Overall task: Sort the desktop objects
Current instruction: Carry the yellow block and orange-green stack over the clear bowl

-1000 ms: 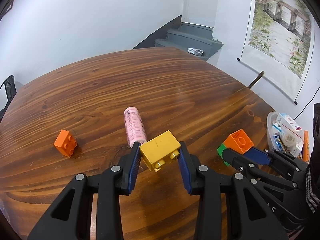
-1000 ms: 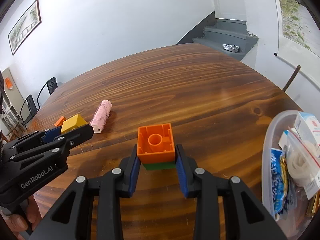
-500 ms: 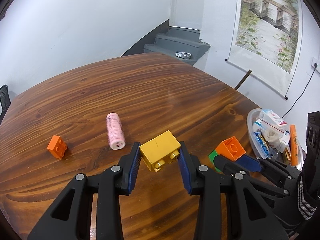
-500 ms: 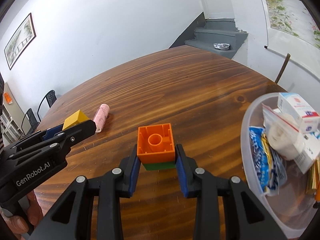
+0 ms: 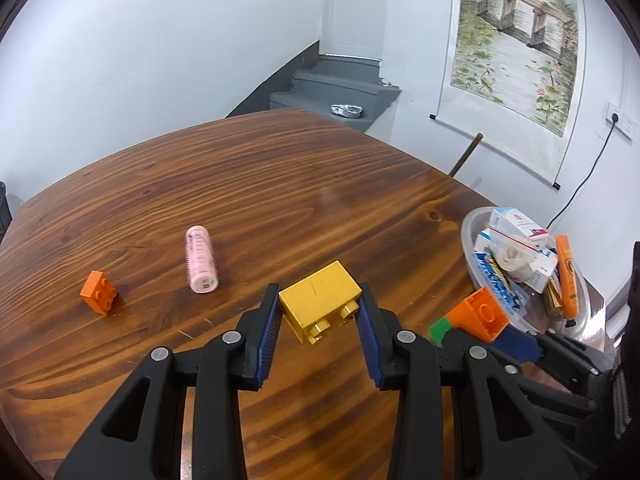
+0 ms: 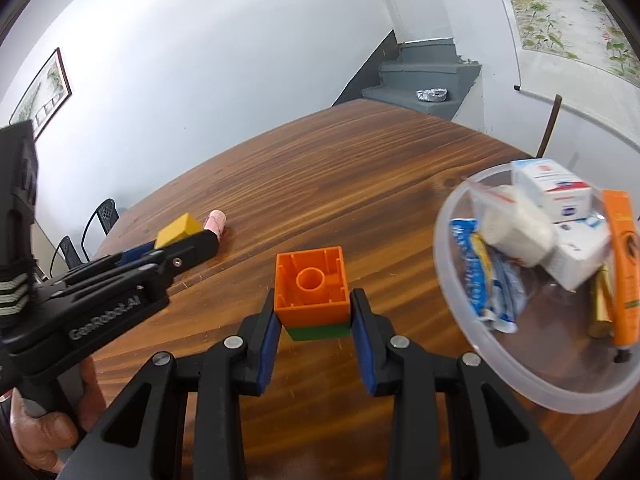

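The left claw (image 5: 318,316) is clamped on a yellow building brick (image 5: 320,300), studs tilted toward the camera, lifted clear of the wooden surface (image 5: 300,184). The right claw (image 6: 314,322) grips an orange brick stacked on a green brick (image 6: 318,332), hollow underside up, at about 3 o'clock from the left one. Both loads seem held aloft for carrying to a sorting place. A clear plastic bowl (image 6: 452,312) of boxes and packets sits at 2 o'clock of the right claw. A small orange brick (image 5: 99,292) and a pink cylinder (image 5: 201,258) lie at 10 o'clock, unsorted.
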{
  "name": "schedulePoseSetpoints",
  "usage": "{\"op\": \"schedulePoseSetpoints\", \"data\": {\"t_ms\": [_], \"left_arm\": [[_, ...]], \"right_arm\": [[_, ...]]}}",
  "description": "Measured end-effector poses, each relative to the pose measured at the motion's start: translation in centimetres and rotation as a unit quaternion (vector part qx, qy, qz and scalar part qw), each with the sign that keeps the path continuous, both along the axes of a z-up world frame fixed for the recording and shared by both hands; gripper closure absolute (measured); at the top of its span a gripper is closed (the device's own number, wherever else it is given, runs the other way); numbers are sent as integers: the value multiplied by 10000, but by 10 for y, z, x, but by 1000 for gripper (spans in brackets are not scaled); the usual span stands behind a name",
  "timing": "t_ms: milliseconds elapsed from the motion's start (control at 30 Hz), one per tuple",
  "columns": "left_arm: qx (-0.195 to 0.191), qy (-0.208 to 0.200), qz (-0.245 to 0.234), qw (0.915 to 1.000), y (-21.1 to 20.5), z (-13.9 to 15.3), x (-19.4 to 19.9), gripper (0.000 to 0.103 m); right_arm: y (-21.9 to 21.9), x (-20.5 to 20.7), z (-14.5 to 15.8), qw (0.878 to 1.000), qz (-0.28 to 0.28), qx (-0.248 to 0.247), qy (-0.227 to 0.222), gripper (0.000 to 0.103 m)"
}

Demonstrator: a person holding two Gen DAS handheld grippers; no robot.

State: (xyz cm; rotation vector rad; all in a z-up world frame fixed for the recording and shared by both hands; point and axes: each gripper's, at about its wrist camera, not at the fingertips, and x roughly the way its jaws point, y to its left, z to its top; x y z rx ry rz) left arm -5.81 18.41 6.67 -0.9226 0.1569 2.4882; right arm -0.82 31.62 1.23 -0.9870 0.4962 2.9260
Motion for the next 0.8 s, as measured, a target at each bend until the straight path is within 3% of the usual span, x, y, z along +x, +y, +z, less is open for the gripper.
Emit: {"op": "schedulePoseSetpoints", "data": {"t_ms": [400, 800], "left_arm": [[28, -23, -244, 9997, 23, 2, 25, 63], [214, -160, -709, 9971, 73, 6, 47, 63]], "right_arm": [[36, 43, 12, 9990, -375, -62, 231, 66], [86, 79, 19, 9950, -910, -19, 401, 66]]}}
